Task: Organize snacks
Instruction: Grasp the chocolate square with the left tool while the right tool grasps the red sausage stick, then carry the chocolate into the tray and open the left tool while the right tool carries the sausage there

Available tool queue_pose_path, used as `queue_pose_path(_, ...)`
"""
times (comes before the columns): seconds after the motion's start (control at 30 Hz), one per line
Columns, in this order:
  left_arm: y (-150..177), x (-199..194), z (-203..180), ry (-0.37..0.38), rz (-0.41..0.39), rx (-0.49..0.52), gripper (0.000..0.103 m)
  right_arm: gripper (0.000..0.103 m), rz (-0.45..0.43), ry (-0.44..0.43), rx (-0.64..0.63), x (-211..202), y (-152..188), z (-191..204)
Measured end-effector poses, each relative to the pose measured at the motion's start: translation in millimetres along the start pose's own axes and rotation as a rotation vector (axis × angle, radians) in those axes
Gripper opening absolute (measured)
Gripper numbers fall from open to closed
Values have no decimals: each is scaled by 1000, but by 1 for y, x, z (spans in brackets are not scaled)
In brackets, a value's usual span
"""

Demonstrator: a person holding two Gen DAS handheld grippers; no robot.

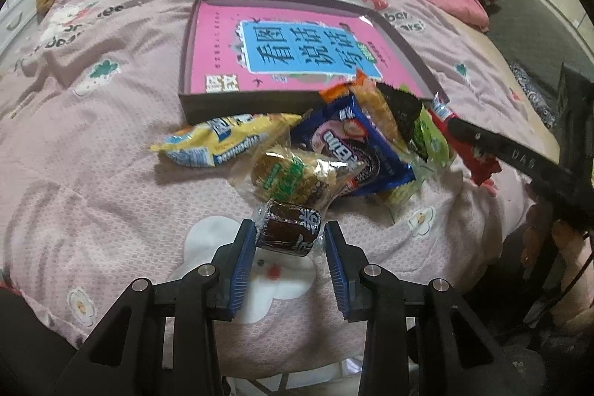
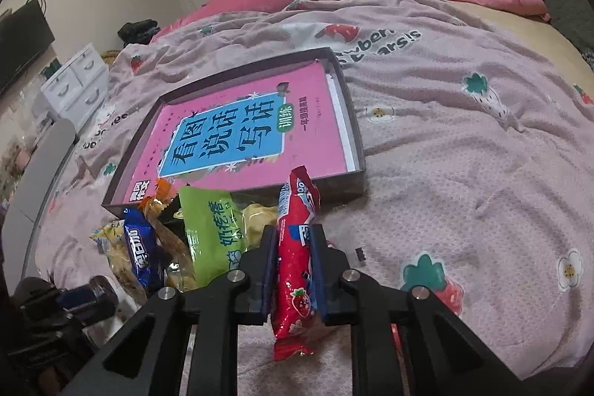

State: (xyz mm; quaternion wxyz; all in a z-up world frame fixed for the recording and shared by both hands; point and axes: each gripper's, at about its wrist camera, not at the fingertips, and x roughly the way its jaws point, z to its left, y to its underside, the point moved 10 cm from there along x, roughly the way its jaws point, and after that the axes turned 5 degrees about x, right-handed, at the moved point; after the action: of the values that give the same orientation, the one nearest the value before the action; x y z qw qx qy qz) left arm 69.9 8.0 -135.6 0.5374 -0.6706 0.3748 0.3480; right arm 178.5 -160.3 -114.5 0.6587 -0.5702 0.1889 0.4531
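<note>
Here, brown snack (image 1: 289,228) pinched in left tool (image 1: 290,240), red packet (image 2: 295,262) upright in right tool (image 2: 293,247).

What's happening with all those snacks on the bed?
A person is sorting snacks using two hand-held grippers. The left gripper is closed on a small dark wrapped cake. The right gripper is clamped on a red strawberry snack packet. The other packets lie in a pile on the blanket, beside a shallow box that holds only a pink book.

Glossy crinkled plastic snack wrappers (image 1: 282,154) lie on a soft matt cloth quilt (image 1: 111,143) (book cover (image 2: 245,132) shiny).
</note>
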Motion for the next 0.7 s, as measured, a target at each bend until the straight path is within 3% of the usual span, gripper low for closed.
queue_pose_path(0.27, -19, -25, 3, -6, -102, -5, 39, 17, -77, -59, 70, -21, -14, -7)
queue_pose_path(0.7, -61, -30, 18, -31, -184, -22, 39, 17, -178, -106, 23, -34, -47, 10)
